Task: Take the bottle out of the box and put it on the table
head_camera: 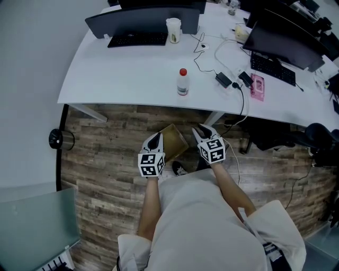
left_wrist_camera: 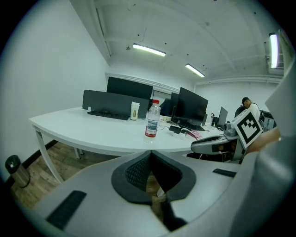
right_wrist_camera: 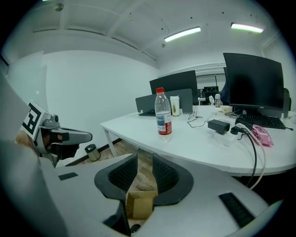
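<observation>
Step in hand: placing, judged complete. Bottle [head_camera: 183, 82], clear with red cap and red-banded label, stands upright on the desk [head_camera: 122, 74] near its front edge, apart from both grippers. Box [head_camera: 175, 141], brown cardboard, sits on the floor below the desk edge, flaps open; its inside is too small to read, so whether anything remains in it cannot be told. Left gripper [left_wrist_camera: 150, 155]: jaws pressed together at the tips, nothing between them. Right gripper [right_wrist_camera: 144, 160]: jaws partly spread, pinching nothing, the box seen through the gap. Both are held low over the box. Next move, as judged: none on the bottle; the grippers need only draw clear without knocking the box. Surface: white curved desk carrying dark monitors [head_camera: 159, 11], a keyboard [head_camera: 136, 39], a pale cup [head_camera: 174, 29], black adapters with trailing cables [head_camera: 224, 79]. Room: wood-plank floor [head_camera: 106, 159], white walls, ceiling strip lights [left_wrist_camera: 149, 49].
</observation>
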{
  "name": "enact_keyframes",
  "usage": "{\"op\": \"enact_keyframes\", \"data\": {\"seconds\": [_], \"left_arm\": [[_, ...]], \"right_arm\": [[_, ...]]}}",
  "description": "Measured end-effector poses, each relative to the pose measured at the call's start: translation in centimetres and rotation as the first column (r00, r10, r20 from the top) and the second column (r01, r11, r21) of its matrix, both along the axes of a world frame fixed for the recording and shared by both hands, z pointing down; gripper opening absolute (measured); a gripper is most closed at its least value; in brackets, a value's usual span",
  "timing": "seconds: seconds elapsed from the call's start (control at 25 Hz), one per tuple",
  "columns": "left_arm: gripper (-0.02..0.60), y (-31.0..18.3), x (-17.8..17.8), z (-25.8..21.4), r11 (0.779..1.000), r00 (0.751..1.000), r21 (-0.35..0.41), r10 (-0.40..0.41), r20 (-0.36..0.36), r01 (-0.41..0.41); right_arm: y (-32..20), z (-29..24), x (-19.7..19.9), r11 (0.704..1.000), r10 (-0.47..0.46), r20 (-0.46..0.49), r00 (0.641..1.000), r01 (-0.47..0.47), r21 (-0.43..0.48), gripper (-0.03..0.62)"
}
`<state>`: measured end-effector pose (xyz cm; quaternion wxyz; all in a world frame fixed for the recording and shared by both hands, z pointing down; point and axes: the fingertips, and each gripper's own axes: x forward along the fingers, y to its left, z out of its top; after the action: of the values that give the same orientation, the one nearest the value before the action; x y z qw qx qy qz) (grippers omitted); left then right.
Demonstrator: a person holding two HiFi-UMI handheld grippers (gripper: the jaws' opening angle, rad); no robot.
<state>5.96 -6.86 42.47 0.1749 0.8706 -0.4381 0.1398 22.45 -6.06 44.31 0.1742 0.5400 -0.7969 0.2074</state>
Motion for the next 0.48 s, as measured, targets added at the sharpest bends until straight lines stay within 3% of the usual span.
{"op": "enact_keyframes", "data": {"seconds": [0.48], "left_arm": [[0.014, -0.6, 0.7, -0.7, 0.999, 1.000, 0.035, 0.027, 0.002, -0.027]], "right_arm": [[0.1, -0.5, 1.4, 0.999, 0.039, -0.029, 0.999, -0.038, 0.019, 0.080]]}}
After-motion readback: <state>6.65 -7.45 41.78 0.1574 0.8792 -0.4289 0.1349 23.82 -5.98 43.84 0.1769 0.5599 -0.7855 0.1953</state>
